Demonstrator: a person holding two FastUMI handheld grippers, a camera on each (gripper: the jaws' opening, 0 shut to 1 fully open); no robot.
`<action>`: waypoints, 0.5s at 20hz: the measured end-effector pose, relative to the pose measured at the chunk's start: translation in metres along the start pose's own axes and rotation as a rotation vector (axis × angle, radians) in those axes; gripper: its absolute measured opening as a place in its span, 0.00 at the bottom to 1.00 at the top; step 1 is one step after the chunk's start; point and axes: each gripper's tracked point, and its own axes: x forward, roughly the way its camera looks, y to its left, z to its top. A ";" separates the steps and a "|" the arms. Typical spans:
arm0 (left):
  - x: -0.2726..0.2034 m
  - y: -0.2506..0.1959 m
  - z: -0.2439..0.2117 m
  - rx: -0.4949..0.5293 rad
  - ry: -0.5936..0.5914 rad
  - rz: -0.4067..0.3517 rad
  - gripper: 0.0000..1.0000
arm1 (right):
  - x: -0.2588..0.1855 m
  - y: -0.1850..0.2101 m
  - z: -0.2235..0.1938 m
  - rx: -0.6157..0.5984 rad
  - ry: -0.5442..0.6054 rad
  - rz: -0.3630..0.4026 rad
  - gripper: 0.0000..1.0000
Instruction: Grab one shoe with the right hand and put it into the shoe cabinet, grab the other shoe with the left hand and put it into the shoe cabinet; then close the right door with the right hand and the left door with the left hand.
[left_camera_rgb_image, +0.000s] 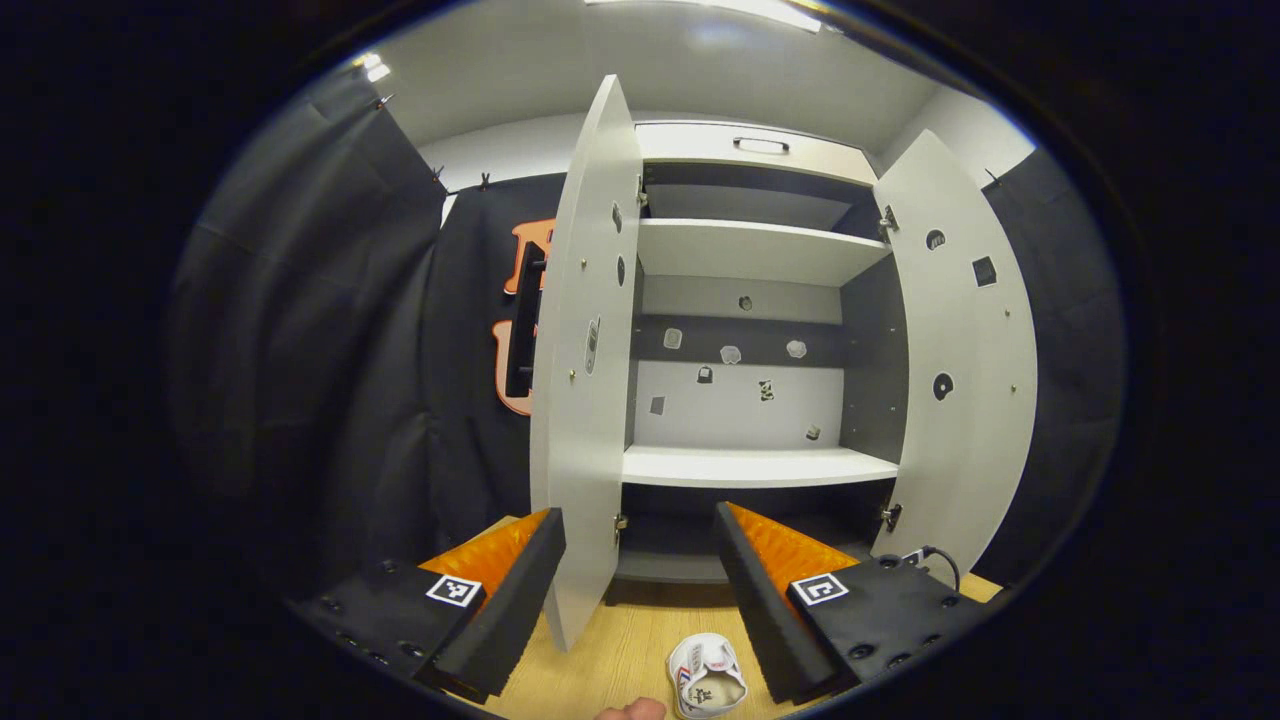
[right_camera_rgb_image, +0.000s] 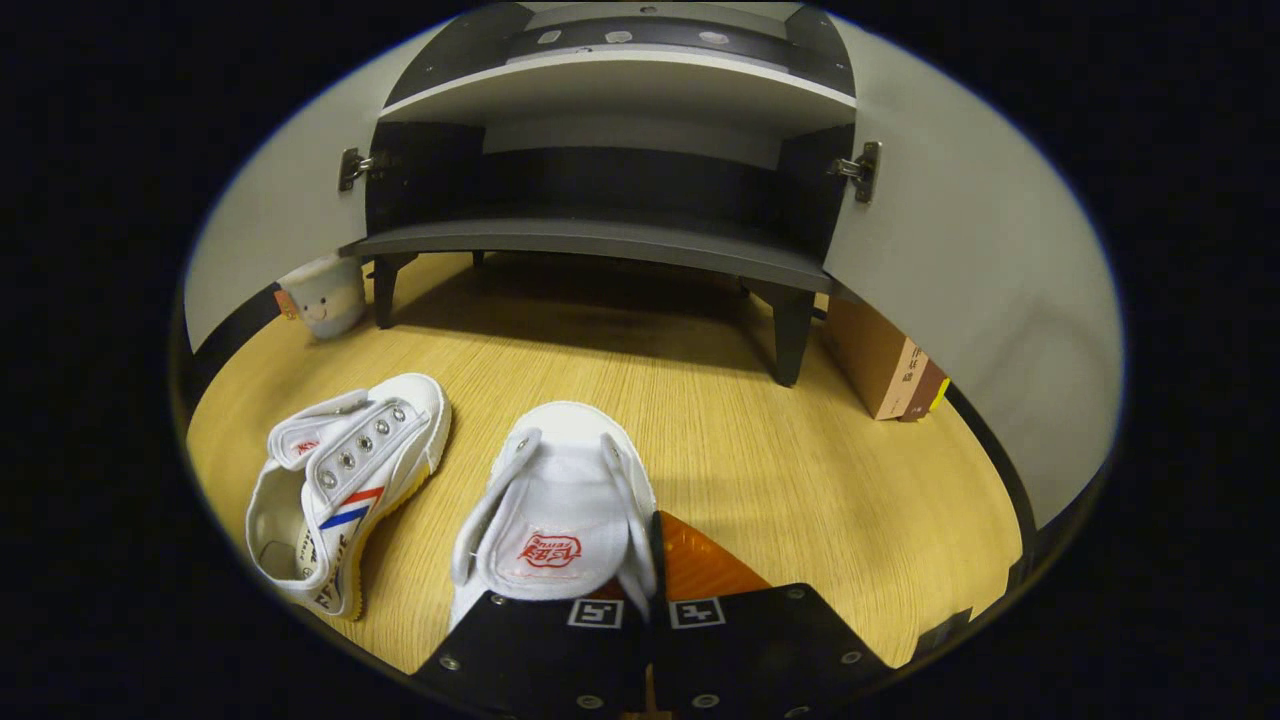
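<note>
In the right gripper view two white canvas shoes lie on the wooden surface (right_camera_rgb_image: 800, 470) in front of the shoe cabinet (right_camera_rgb_image: 600, 240). My right gripper (right_camera_rgb_image: 645, 540) is shut on the right side wall of the nearer shoe (right_camera_rgb_image: 560, 500), which points at the cabinet. The other shoe (right_camera_rgb_image: 340, 490), with red and blue stripes, lies tipped on its side to the left. In the left gripper view my left gripper (left_camera_rgb_image: 638, 515) hangs open and holds nothing, facing the cabinet's middle shelf (left_camera_rgb_image: 750, 465). Both doors stand open: left door (left_camera_rgb_image: 585, 370), right door (left_camera_rgb_image: 960, 360). A white shoe (left_camera_rgb_image: 706, 678) shows below.
A small white cup with a smiling face (right_camera_rgb_image: 322, 293) stands by the cabinet's left leg. A brown box (right_camera_rgb_image: 885, 365) leans near the right leg. A person's fingertip (left_camera_rgb_image: 630, 710) shows at the bottom of the left gripper view.
</note>
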 end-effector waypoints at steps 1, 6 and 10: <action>-0.001 -0.002 0.000 0.002 -0.003 -0.004 0.96 | -0.008 -0.004 0.007 0.011 -0.021 -0.004 0.02; 0.004 -0.012 -0.004 -0.035 0.001 -0.039 0.99 | -0.075 -0.025 0.066 0.087 -0.158 -0.013 0.02; 0.006 -0.018 -0.005 -0.064 -0.003 -0.065 0.97 | -0.127 -0.032 0.132 0.052 -0.296 -0.033 0.02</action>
